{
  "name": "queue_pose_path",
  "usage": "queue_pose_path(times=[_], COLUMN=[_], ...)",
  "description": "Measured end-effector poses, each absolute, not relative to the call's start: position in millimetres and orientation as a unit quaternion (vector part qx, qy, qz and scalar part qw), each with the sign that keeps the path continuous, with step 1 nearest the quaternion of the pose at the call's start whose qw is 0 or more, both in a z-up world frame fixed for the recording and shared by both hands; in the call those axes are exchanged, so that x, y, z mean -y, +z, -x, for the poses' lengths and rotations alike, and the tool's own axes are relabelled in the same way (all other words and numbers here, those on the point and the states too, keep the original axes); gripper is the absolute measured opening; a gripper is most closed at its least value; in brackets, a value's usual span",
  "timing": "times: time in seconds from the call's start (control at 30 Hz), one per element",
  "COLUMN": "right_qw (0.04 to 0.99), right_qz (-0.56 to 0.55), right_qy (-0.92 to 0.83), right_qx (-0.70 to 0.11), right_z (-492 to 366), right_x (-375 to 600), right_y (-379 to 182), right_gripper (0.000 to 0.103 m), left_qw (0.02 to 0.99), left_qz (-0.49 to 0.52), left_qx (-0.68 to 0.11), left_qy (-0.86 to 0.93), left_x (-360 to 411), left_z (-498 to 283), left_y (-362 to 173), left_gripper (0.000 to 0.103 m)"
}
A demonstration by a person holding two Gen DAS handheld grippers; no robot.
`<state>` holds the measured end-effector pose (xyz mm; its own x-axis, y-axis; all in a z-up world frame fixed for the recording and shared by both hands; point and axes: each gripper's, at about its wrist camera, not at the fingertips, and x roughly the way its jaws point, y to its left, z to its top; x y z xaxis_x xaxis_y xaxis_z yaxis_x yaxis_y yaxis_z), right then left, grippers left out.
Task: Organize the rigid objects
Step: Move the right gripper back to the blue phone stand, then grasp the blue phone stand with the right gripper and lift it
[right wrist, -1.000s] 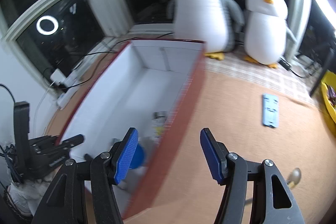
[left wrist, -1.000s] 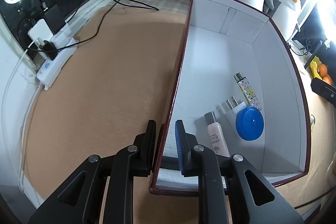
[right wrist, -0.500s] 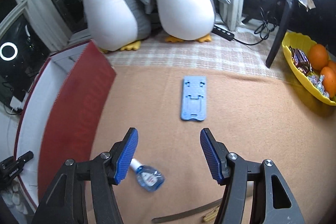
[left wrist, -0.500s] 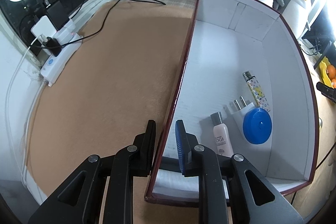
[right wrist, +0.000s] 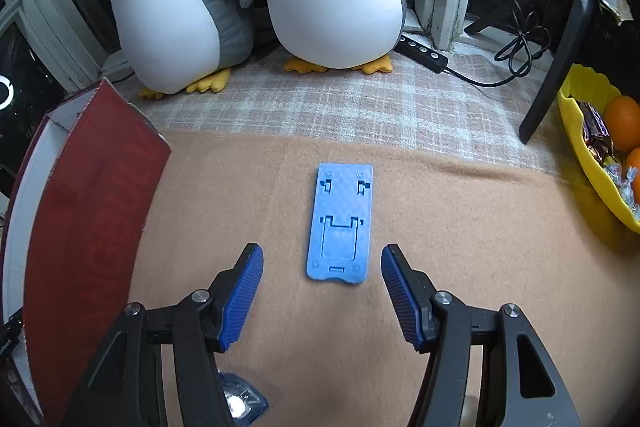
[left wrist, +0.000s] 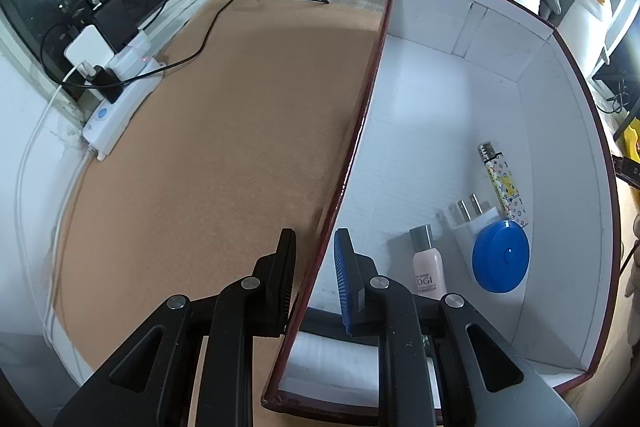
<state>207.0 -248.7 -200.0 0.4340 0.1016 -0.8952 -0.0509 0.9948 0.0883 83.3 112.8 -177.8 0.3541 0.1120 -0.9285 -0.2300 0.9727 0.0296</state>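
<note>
A flat, light-blue rectangular plastic phone stand (right wrist: 340, 225), moulded with slots and a folding tab, lies on the tan felt mat (right wrist: 460, 247) just ahead of the right gripper (right wrist: 322, 293), whose blue-padded jaws stand apart and empty. Only the left wrist view looks into the dark-red, white-lined cardboard box (left wrist: 420, 123): a patterned lighter (left wrist: 503, 185), white plug (left wrist: 474, 221), round blue case (left wrist: 501, 255) and pink bottle (left wrist: 427, 263). The left gripper (left wrist: 314, 281) is clamped on its side wall.

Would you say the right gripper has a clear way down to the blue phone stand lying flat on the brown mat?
Probably yes: the right gripper has open jaws in line with the blue phone stand, which lies alone on the brown mat.
</note>
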Motion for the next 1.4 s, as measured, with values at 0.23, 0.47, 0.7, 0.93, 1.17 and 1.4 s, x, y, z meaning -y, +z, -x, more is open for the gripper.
queue_pose_path(times=[0.23, 0.47, 0.7, 0.93, 1.17, 1.4], right_qw=[0.838, 0.833, 0.832, 0.834, 0.842, 0.847], right_qz=[-0.011, 0.007, 0.014, 0.006, 0.005, 0.012], right_qy=[0.032, 0.029, 0.029, 0.032, 0.035, 0.040], right_qx=[-0.544, -0.553, -0.554, -0.551, -0.539, -0.530], right_z=[-221.9, -225.6, -225.7, -208.0, -186.1, -170.0], right_x=[251.4, 248.1, 246.0, 242.7, 238.0, 226.8], right_y=[-211.4, -218.7, -218.1, -214.8, -198.3, -186.2], right_gripper=[0.054, 0.040, 0.034, 0.033, 0.033, 0.033], left_qw=[0.819, 0.819, 0.821, 0.823, 0.827, 0.830], left_qz=[0.056, 0.057, 0.060, 0.065, 0.070, 0.073], left_qx=[-0.560, -0.560, -0.558, -0.555, -0.551, -0.547], left_qy=[0.109, 0.109, 0.105, 0.099, 0.091, 0.081], left_x=[-113.8, -114.8, -114.8, -117.3, -118.5, -121.0], left_z=[-85.1, -85.9, -84.7, -81.1, -78.7, -75.8], left_y=[-178.2, -178.4, -178.6, -179.9, -179.1, -178.7], left_gripper=[0.017, 0.017, 0.017, 0.017, 0.017, 0.017])
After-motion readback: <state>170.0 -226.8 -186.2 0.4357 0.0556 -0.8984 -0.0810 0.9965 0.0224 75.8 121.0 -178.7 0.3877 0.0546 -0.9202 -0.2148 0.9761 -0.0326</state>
